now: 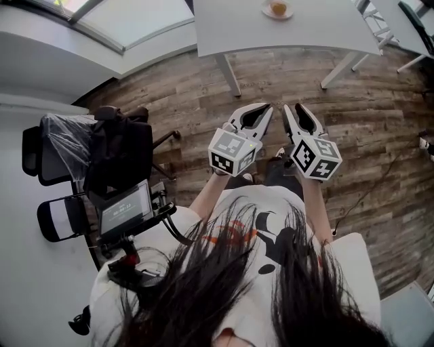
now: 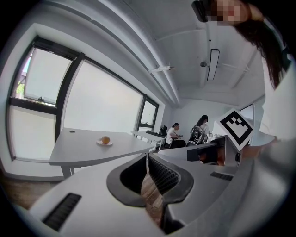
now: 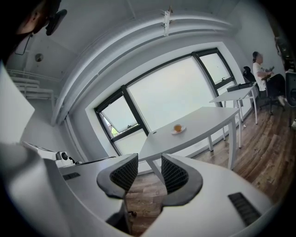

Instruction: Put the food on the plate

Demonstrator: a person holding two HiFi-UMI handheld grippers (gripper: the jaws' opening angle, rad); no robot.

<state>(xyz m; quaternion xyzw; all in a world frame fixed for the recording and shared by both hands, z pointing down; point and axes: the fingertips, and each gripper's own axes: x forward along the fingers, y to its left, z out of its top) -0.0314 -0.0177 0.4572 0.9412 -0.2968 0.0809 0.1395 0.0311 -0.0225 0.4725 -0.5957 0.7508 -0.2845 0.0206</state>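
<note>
The person holds both forearms forward and low in front of the body, side by side. The left gripper (image 1: 266, 108) points ahead, its jaws closed tip to tip, with nothing between them. The right gripper (image 1: 293, 108) is just beside it, jaws drawn together with only a narrow gap, also empty.

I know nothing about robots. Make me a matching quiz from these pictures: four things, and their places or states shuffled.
1 food
2 plate
3 left tongs
4 black chair

A on the white table
B shut and empty, above the wood floor
C on the plate
D at the head view's left edge

Pairs: 1-C, 2-A, 3-B, 4-D
</note>
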